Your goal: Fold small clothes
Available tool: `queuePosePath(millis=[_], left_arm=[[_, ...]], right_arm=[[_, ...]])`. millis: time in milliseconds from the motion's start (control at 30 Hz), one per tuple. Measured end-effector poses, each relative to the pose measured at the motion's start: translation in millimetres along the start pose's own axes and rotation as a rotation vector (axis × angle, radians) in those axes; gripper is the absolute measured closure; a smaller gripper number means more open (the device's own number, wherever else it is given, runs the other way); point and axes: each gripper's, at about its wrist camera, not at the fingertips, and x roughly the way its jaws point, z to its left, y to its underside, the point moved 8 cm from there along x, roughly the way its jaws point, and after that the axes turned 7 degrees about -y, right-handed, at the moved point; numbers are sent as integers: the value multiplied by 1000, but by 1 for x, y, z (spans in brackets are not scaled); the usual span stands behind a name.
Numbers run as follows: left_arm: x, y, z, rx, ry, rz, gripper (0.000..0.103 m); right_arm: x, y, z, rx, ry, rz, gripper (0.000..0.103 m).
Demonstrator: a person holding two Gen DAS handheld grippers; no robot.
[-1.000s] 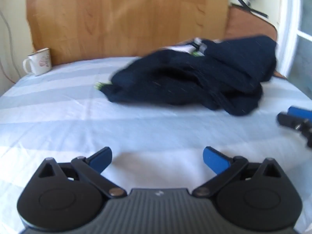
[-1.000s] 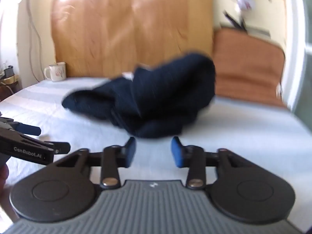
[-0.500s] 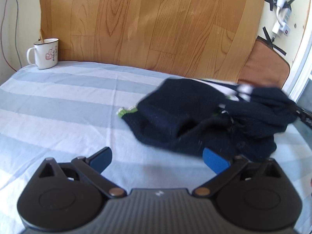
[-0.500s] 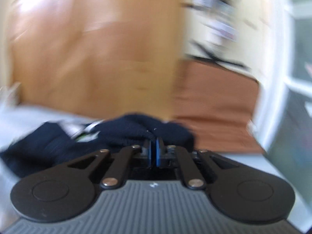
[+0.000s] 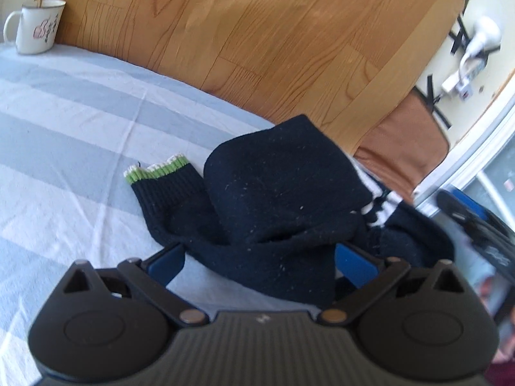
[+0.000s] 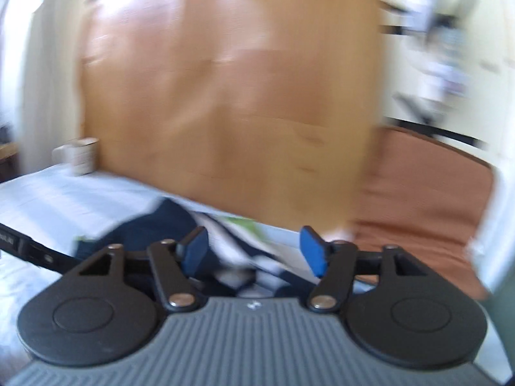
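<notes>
A dark navy knitted sweater [image 5: 283, 199] lies bunched on the striped bed sheet [image 5: 64, 128], one green-and-white cuff [image 5: 157, 170] sticking out to the left. My left gripper [image 5: 260, 263] is open and wide, with the sweater's near edge lying between its blue pads [image 5: 167, 262], which do not press on it. In the blurred right wrist view my right gripper [image 6: 254, 251] is opening above the sweater's white-striped part [image 6: 225, 244], with no fabric pinched. The right gripper [image 5: 476, 222] also shows at the left wrist view's right edge.
A white enamel mug [image 5: 35, 25] stands at the bed's far left corner. A wooden board [image 5: 257, 48] leans behind the bed, with a brown cushion [image 5: 408, 148] to its right. A white door frame [image 5: 476, 148] borders the right side.
My left gripper has closed in on the sweater, whose edge now lies between its fingers. My right gripper, shut half a second ago, has opened and drawn back from the fabric.
</notes>
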Motion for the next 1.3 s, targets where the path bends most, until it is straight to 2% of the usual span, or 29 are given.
queuePosePath(millis=[67,133,167,200,233,267,367,467,533,600,667,700,733,767,833,867,967,1067,1133,1200,1233,1300], left_arm=[[-2,-1,5,-27,8,0,0],[-3,-3,13,-51,5,8,0],[-2,-4,15,-59,4,14,0],[-1,-4,17,-65,5,22,0],[-1,-3,18,-69,5,31,0],[0,-3,18,-67,5,37,0],[-1,-6,15,-32,16,23,0],[3,-10,11,-16,21,25,0],[9,-13,7,-13,14,31,0],[19,-15,4,-17,13,44,0],[27,-15,2,-36,17,57,2],[28,-16,0,-35,13,49,9],[30,-17,-2,-27,1,42,32],[33,-15,-3,-19,-17,55,45],[39,-11,-3,-22,-43,82,83],[40,-9,-5,-19,-44,89,88],[33,-8,-8,16,-76,54,90],[5,-19,-6,36,-70,-21,90],[-20,-35,-2,34,-72,-99,91],[-45,-51,5,26,-98,-176,91],[-55,-58,9,17,-106,-202,91],[-69,-71,18,-3,-115,-237,91]], right_arm=[[39,-3,13,-22,-45,68,20],[77,0,16,-48,-36,151,20],[92,5,15,-53,-28,194,24],[103,9,10,-43,-39,233,53],[105,11,8,-11,-64,253,76],[99,4,3,40,-72,227,87],[41,-32,-30,243,-97,-2,93],[-27,-46,-85,458,-78,-190,93],[-67,-39,-114,491,37,-255,93],[-102,-23,-137,495,174,-277,93],[-133,1,-158,552,258,-289,94],[-146,15,-167,583,295,-290,93],[-158,30,-174,610,334,-288,94],[-166,44,-182,635,376,-283,93],[-178,74,-190,693,434,-265,93],[-182,91,-192,729,452,-252,93],[-185,132,-190,798,489,-197,93],[-188,158,-183,823,498,-172,89],[-194,161,-181,852,484,-203,87],[-198,154,-169,860,396,-263,72],[-195,148,-160,839,339,-273,67],[-179,135,-134,775,211,-237,54]])
